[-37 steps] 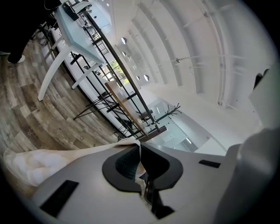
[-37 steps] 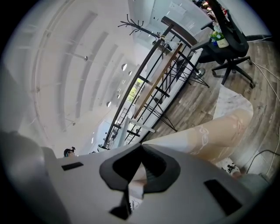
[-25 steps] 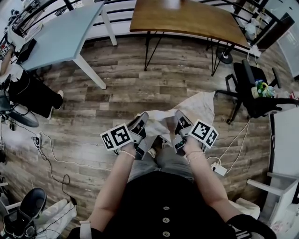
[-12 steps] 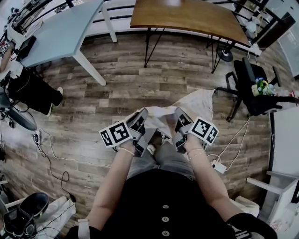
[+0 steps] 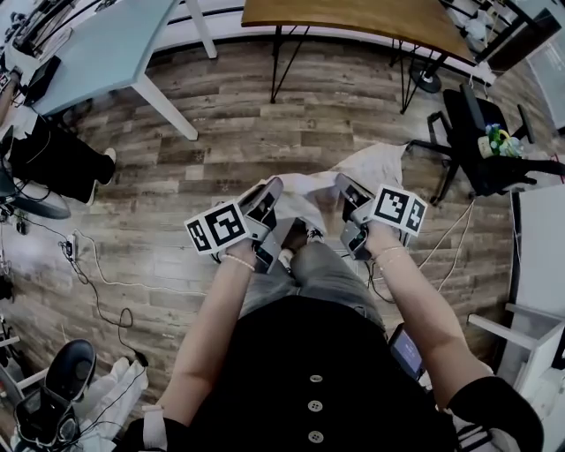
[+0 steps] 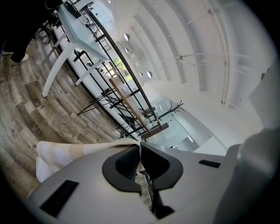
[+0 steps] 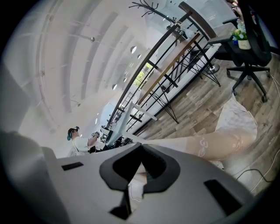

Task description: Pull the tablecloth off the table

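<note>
2 grippers share the tablecloth (image 5: 375,166). The left gripper (image 5: 272,192) and the right gripper (image 5: 347,188) are held side by side in front of the person's waist, each with its jaws closed tight on a thin edge of the pale, banded fabric. The left gripper view shows cloth pinched right at the jaw tips and running off to the left. The right gripper view shows the same at its own tips, with the cloth stretching away to the right.

The tablecloth is off the wooden counter (image 5: 353,19), which stands bare and well apart across the floor (image 5: 265,124). A short span hangs between the 2 grippers. The rest sags beyond the right gripper, and its far corner seems to rest on the floor near the base of the office chair (image 5: 477,168).

The pull itself looks done, so the remaining risks lie in handling the loose cloth. Each grip takes only a narrow bite of fabric, so a sharp tug could slide an edge out of the jaws. The trailing corner could catch on the chair's legs or on the white cable (image 5: 441,252) lying nearby. Slack drooping close to the person's feet could be stepped on, which would jerk the cloth free or cause a trip.
</note>
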`<act>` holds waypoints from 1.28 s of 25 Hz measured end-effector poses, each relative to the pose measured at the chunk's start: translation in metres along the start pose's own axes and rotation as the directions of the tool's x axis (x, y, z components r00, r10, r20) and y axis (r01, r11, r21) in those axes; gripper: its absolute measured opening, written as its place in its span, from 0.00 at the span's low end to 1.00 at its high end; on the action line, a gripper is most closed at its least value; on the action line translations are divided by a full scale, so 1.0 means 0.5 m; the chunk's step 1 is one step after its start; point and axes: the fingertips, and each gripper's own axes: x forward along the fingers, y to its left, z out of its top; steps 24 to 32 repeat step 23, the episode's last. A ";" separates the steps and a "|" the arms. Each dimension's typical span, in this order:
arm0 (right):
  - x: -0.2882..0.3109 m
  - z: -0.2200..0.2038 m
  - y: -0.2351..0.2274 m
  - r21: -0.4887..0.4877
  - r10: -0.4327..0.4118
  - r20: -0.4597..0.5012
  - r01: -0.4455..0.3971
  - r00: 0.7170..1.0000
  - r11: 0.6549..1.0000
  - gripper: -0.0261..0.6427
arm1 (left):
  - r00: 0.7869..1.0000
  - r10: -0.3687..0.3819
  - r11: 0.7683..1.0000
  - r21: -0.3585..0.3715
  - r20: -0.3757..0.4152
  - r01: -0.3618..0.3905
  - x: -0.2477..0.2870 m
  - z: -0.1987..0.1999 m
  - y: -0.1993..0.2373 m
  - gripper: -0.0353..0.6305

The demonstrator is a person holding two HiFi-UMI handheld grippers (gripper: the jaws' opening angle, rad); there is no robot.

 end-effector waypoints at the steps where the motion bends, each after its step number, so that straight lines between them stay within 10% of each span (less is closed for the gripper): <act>1: 0.000 -0.002 0.001 -0.016 0.000 -0.016 0.000 1.000 1.000 0.08 | 1.000 -0.002 1.000 0.001 -0.002 0.002 -0.002 -0.002 -0.001 0.08; 32: 0.019 -0.008 0.035 -0.101 0.010 -0.116 -0.022 0.993 0.995 0.08 | 0.999 -0.031 0.999 -0.004 0.019 0.032 -0.025 0.016 0.001 0.08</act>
